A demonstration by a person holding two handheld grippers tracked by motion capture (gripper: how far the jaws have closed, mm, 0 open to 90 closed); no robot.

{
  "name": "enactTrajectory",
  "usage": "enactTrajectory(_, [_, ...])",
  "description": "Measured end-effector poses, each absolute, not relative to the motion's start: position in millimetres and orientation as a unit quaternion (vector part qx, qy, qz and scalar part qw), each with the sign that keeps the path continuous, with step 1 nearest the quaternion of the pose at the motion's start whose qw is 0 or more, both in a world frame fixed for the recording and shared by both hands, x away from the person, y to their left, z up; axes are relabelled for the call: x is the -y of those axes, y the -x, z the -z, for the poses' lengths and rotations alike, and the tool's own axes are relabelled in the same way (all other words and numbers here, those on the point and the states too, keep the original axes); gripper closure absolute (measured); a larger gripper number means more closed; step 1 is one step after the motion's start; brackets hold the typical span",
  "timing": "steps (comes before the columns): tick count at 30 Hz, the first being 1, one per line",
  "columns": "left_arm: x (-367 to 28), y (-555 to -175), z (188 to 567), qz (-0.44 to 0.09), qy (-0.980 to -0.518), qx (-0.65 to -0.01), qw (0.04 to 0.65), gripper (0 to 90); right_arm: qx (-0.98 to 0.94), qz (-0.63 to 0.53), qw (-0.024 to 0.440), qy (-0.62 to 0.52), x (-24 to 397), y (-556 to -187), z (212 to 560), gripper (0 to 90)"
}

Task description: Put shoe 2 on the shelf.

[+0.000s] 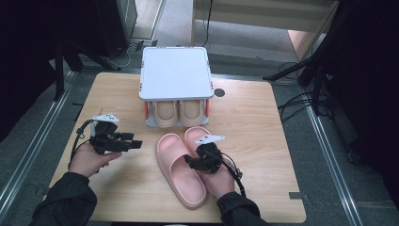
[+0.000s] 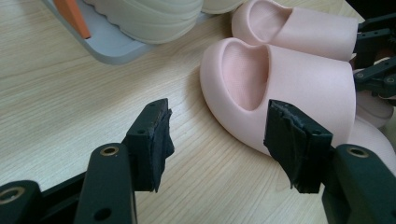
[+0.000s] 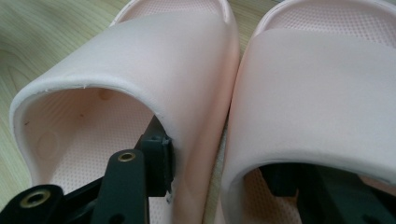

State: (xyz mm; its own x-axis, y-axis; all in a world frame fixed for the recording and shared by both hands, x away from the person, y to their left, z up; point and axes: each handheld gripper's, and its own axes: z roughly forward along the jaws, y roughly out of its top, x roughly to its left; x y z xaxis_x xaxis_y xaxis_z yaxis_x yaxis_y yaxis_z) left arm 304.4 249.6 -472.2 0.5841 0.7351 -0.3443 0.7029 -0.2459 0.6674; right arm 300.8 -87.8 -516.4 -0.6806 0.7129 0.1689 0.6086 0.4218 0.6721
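The right gripper [image 1: 192,162] reaches in low over the pink slippers [image 1: 181,165], one jaw inside each strap, straddling the two adjoining walls; whether its pads press them cannot be told. The pair lies side by side just in front of the white shoe rack [image 1: 175,75], toes toward it. Left of the slippers, the left gripper [image 1: 136,143] is held level, pointing at them, jaws released and empty above bare table [image 1: 254,122]. Open wood lies right of the slippers.
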Motion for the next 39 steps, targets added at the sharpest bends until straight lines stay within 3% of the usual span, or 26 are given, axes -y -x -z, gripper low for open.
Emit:
enactTrajectory(6, [-253, -302, 472, -0.020, -0.785, -0.463, 0.411, 39.9, -0.839, -0.365, 0.072, -0.398, 89, -302, 516, 58.2])
enactTrajectory(11, [-253, -302, 473, -0.020, -0.784, -0.464, 0.411, 40.1, -0.833, -0.368, 0.064, -0.407, 92, -304, 515, 66.5])
enactTrajectory(26, [-259, -301, 470, -0.028, -0.781, -0.465, 0.416, 43.5, -0.835, -0.370, 0.037, -0.406, 98, -306, 503, 75.4])
enactTrajectory(32, [-266, -304, 471, -0.028, -0.778, -0.470, 0.415, 43.4, -0.852, -0.380, 0.014, -0.360, 99, -302, 494, 75.3])
enactTrajectory(39, [-273, -307, 474, -0.029, -0.771, -0.483, 0.414, 42.4, -0.900, -0.375, -0.029, -0.219, 85, -294, 483, 74.9])
